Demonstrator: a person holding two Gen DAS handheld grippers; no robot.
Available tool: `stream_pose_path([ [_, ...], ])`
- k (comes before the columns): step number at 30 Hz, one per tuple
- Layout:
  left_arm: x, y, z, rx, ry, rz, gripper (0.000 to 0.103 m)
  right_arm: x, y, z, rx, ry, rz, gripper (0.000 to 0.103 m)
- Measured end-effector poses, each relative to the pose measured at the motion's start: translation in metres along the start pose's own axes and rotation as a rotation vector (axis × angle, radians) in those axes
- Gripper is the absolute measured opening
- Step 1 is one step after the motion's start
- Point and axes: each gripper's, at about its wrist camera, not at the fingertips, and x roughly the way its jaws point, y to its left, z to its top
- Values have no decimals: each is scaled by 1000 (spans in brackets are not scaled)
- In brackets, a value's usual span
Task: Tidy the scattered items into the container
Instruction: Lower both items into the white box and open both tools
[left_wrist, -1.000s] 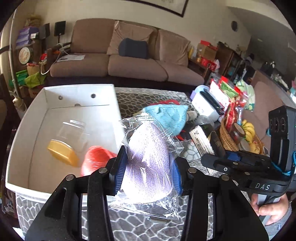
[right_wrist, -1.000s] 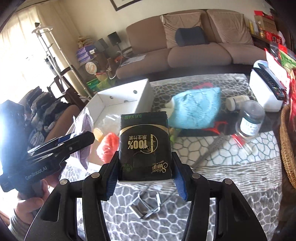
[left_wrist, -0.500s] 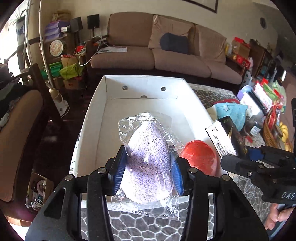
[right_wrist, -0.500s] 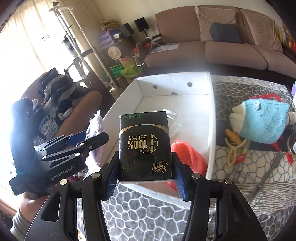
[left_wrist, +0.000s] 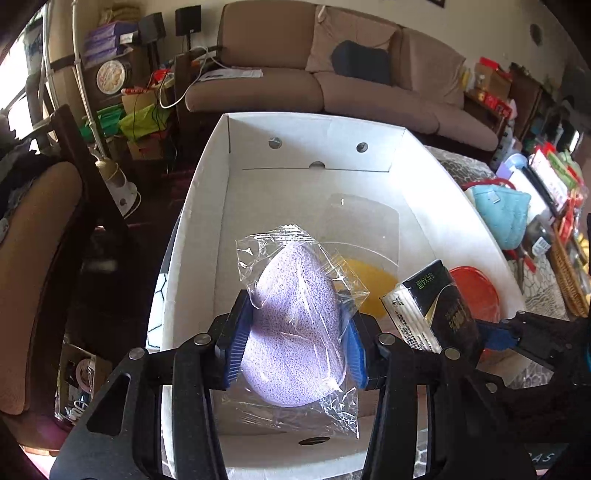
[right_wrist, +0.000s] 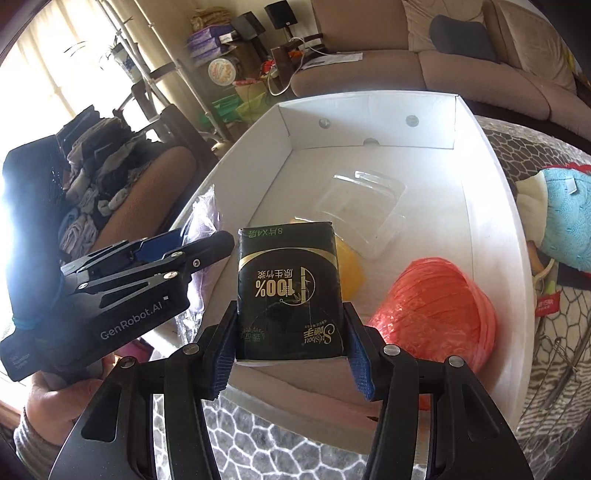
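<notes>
A: What is each claw gripping?

B: The left gripper (left_wrist: 295, 345) is pinched on a purple sponge (left_wrist: 295, 332) in a clear wrapper, blue pads pressed to both its sides. The right gripper (right_wrist: 291, 347) is clamped the same way on a black tissue pack (right_wrist: 290, 291).

A: Where are they?

B: Both hang over the near end of the white box (left_wrist: 207, 192), side by side; the tissue pack is close on the sponge's right.

A: And inside the box?

B: Just past the grippers lie a yellow lump (right_wrist: 351, 273) and a red roll (right_wrist: 432, 317); a clear plastic tray (right_wrist: 362, 206) lies behind them. Farther right, on the patterned table (right_wrist: 546, 387) outside the box, lies a blue plush toy (left_wrist: 498, 214).
</notes>
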Motion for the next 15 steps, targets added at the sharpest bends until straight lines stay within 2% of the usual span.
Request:
stream_pose_path([
  [4, 14, -1, -7, 26, 45, 26, 46, 13, 4, -3, -7, 16, -23, 54],
  [8, 19, -1, -11, 37, 53, 57, 50, 23, 5, -7, -11, 37, -46, 54],
  [11, 16, 0, -11, 17, 48, 39, 51, 29, 2, -10, -2, 52, -56, 55],
  [13, 14, 2, -11, 6, 43, 24, 68, 30, 1, -13, -1, 53, -63, 55],
  [15, 11, 2, -11, 3, 37, 21, 70, 30, 1, -13, -2, 48, -58, 55],
])
